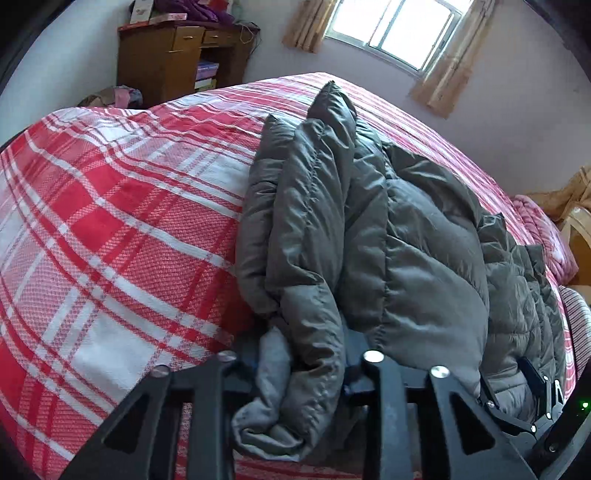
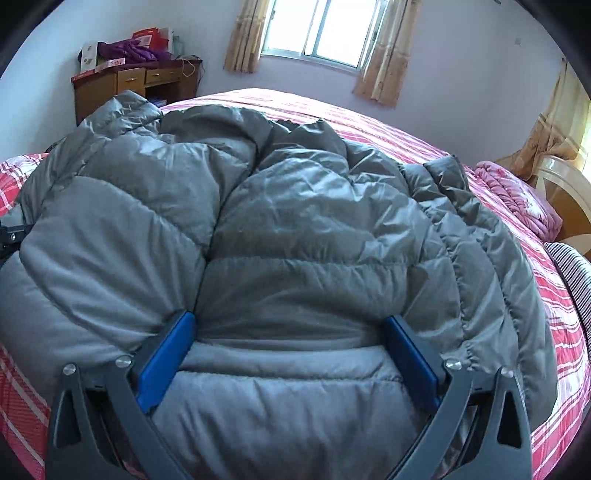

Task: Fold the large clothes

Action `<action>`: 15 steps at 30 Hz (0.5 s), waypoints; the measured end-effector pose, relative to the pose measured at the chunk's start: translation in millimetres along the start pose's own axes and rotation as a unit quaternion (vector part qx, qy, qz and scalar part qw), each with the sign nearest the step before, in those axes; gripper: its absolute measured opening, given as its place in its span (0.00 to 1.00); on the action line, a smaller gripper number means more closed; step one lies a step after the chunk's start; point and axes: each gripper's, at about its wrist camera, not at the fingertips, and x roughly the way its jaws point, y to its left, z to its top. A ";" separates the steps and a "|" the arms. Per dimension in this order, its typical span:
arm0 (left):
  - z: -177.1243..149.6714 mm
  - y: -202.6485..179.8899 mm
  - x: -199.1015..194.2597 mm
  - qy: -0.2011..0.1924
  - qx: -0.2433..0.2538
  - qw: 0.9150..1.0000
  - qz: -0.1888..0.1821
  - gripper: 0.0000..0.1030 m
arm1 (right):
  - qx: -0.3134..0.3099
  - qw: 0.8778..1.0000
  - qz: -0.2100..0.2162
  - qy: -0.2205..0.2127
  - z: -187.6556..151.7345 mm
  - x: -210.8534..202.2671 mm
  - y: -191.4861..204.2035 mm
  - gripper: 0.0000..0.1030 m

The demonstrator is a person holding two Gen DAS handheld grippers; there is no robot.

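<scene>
- Grey puffer jacket (image 2: 295, 221) lies bunched on the plaid bed (image 1: 110, 221).
- Right claw (image 2: 288, 354) is spread, its hem bulging between the blue pads (image 2: 168, 354).
- Left claw (image 1: 299, 373) pinches a crumpled sleeve cuff.

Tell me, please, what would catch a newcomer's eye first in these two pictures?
The puffy grey down jacket would strike first: it lies bunched on the red-and-white plaid bedspread and fills most of the right wrist view. The right gripper has its blue pads spread wide around the jacket's near edge, while the left gripper has a fold of it between its fingers. Behind, a bright curtained window and a cluttered wooden desk stand by the far wall.
</scene>
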 end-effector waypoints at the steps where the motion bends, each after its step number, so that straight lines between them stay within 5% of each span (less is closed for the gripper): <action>1: -0.2 -2.0 -1.4 -0.004 0.008 1.000 0.000 0.14 | 0.001 1.000 0.000 0.001 0.1 -0.9 0.0 1.00; 15: 11.4 33.5 -68.5 -0.066 0.002 0.996 -0.059 0.04 | -0.001 0.999 -0.043 0.009 -6.9 -17.5 26.5 0.99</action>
